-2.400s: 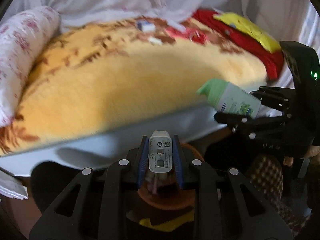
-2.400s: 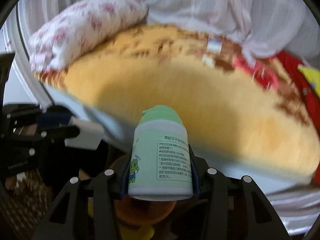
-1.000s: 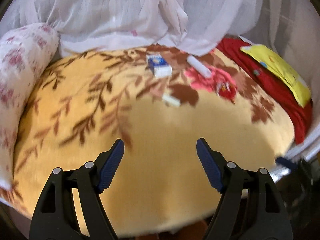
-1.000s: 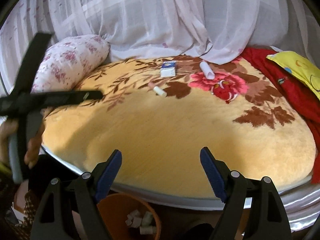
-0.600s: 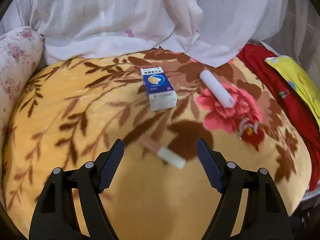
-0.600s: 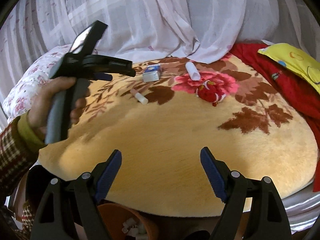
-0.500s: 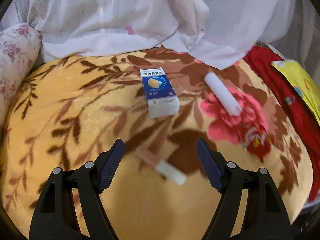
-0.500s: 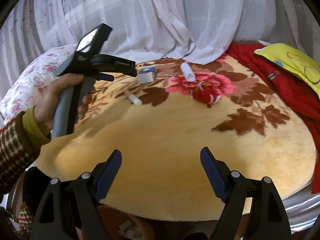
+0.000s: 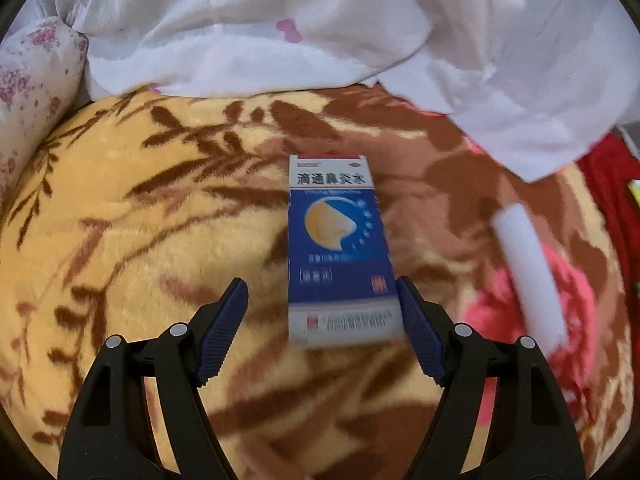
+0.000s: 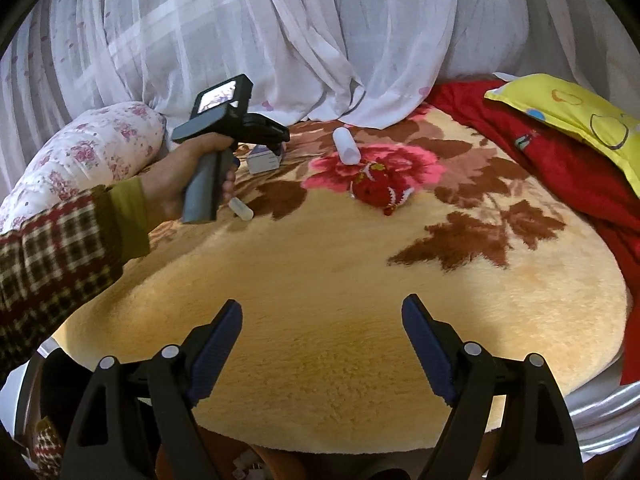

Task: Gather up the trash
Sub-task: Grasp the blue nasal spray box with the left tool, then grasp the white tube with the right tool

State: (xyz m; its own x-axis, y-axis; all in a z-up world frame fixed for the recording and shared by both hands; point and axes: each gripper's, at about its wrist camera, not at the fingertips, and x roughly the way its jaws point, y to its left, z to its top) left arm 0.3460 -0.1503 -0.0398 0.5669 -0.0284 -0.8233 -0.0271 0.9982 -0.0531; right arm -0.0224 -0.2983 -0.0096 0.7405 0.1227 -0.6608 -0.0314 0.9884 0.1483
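Note:
A blue and white medicine box (image 9: 340, 248) lies flat on the yellow floral blanket (image 9: 140, 240). My left gripper (image 9: 322, 312) hangs open over its near end, the blue pads on either side and apart from it. A white tube (image 9: 528, 268) lies to the box's right on a pink flower. In the right wrist view the box (image 10: 264, 160) sits under the left gripper's fingers, the white tube (image 10: 346, 146) is beyond it, and a small pink-and-white stick (image 10: 242, 208) lies by the hand. My right gripper (image 10: 322, 336) is open and empty over the blanket's near part.
A white sheer curtain (image 10: 320, 40) drapes onto the blanket's far edge. A floral pillow (image 10: 80, 148) lies at the left, a red cloth (image 10: 560, 168) and a yellow cushion (image 10: 568, 116) at the right. A small red crumpled thing (image 10: 380, 190) sits on the flower. An orange bin's rim (image 10: 280, 464) shows below the bed edge.
My left gripper has moved forward across the blanket and down, past the small stick, until the blue box lies between its open fingers. The right gripper has shifted slightly.

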